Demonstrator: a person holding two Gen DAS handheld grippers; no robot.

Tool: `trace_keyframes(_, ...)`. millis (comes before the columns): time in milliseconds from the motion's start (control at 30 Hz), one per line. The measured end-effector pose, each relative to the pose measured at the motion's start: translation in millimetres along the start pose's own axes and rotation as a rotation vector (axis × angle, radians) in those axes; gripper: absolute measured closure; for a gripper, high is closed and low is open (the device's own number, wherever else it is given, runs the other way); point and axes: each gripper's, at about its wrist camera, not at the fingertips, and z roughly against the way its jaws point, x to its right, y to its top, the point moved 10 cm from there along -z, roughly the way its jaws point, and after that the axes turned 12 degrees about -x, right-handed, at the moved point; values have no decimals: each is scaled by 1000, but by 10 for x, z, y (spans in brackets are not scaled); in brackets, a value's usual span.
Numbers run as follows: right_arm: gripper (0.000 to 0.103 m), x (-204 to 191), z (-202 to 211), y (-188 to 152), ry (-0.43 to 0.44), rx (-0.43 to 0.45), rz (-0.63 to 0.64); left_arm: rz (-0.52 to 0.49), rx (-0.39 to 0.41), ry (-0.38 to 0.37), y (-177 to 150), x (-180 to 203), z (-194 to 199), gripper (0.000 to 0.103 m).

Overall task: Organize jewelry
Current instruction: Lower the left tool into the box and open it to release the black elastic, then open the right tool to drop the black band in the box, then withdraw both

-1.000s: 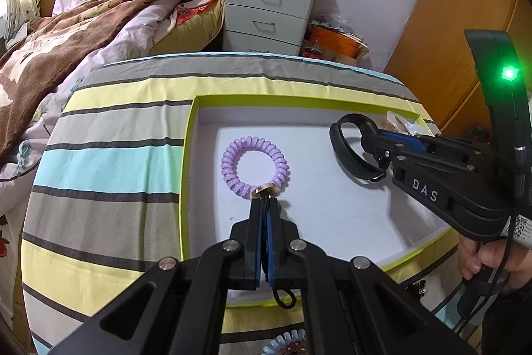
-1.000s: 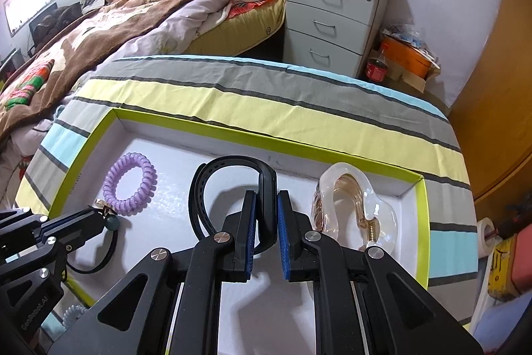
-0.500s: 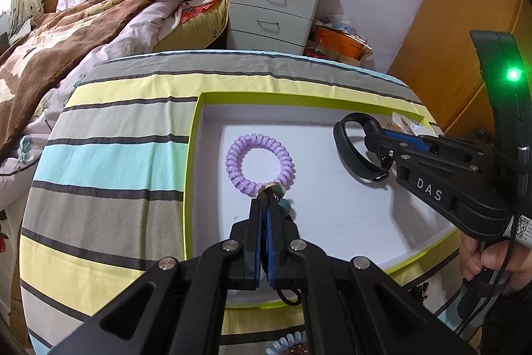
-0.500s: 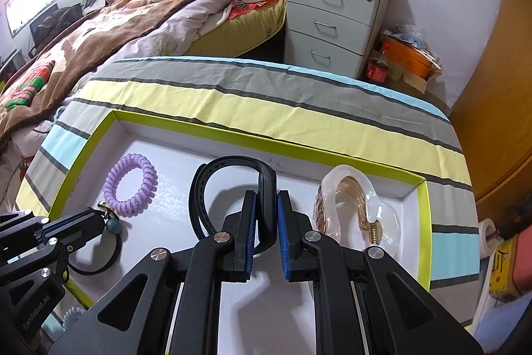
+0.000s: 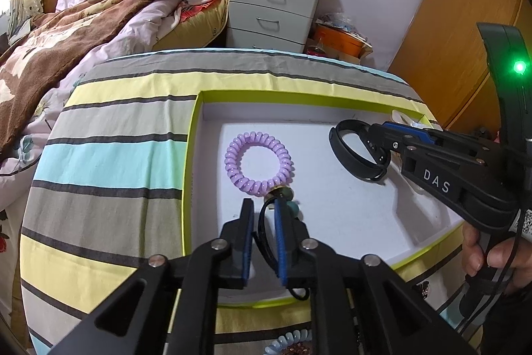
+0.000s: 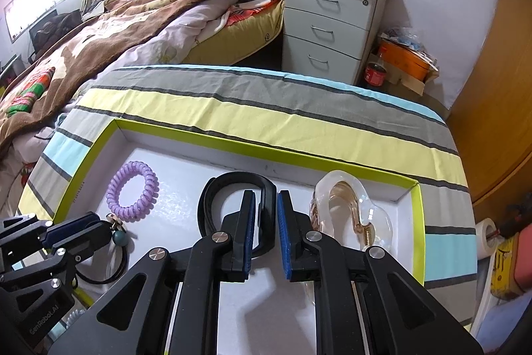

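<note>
A white tray with a green rim (image 5: 194, 135) (image 6: 252, 145) lies on the striped cloth. In it are a purple spiral hair tie (image 5: 257, 163) (image 6: 133, 192), a black bracelet band (image 5: 355, 152) (image 6: 232, 188) and a clear hair claw (image 6: 352, 208). A black elastic with a teal bead (image 5: 294, 208) (image 6: 118, 238) lies in the tray between my left fingers. My left gripper (image 5: 263, 215) (image 6: 96, 227) is open around the elastic. My right gripper (image 6: 266, 208) (image 5: 377, 140) is open, its jaws either side of the black band.
A blue spiral hair tie (image 5: 292, 341) lies on the cloth at the near edge, outside the tray. A bed (image 6: 99, 32), a white drawer unit (image 6: 329, 25) and wooden wardrobe doors (image 5: 465, 22) stand beyond the table.
Both grippers have opened. The left one let go of the black elastic, the right one let go of the black band. Both items now rest in the tray.
</note>
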Motion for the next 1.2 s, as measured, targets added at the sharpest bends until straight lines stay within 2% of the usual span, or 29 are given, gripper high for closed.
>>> trace_keyframes(167, 86, 2, 66, 8, -1, 17, -6, 5, 7, 2, 7, -9, 29, 74)
trace_keyframes(300, 85, -12, 116, -19, 2, 26, -10, 1, 14, -1, -6, 9, 69, 72)
trace_keyframes(400, 84, -18, 173, -44, 11, 38, -18, -4, 20, 4, -23, 36, 113, 64)
trace_keyframes(533, 77, -25, 295, -83, 21, 62, -26, -10, 28, 11, -47, 59, 174, 63)
trace_keyframes(967, 77, 7, 639, -330, 55, 121, -69, -2, 81, 16, -211, 58, 485, 55)
trace_keyframes(1200, 77, 31, 780, -519, 57, 142, -86, -4, 109, 16, -367, 68, 654, 54)
